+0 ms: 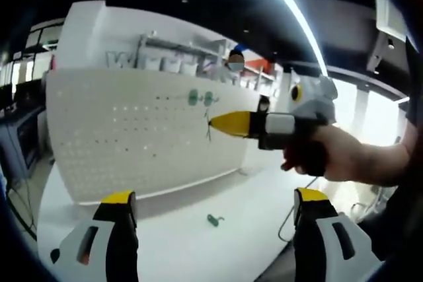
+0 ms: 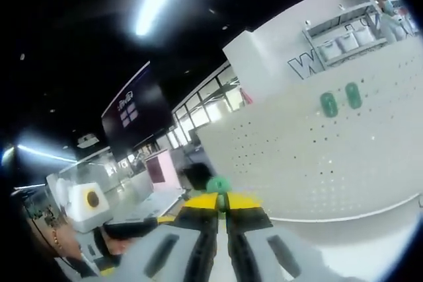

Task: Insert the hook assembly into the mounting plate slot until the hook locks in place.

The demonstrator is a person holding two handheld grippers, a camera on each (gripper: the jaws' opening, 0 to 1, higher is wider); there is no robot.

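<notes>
Right gripper (image 2: 223, 204) pinched tight on small green hook (image 2: 219, 185) near the pegboard (image 1: 132, 130), left gripper (image 1: 215, 206) wide open w/ nothing; spare hook (image 1: 213, 220) on counter (image 1: 198, 242); looks light, stiff, slick plastic, so prob. best gripped at the base.

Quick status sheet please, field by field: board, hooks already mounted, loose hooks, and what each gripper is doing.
pegboard: white perforated board standing upright on the white table
mounted hooks: two green hooks side by side, high on the board
loose hook: one green hook on table, in front of the board
right gripper: shut on a green hook, tip close to the board below the mounted pair; contact cannot be told
left gripper: open, holding nothing, back from the board
insertion: not yet seated
</notes>
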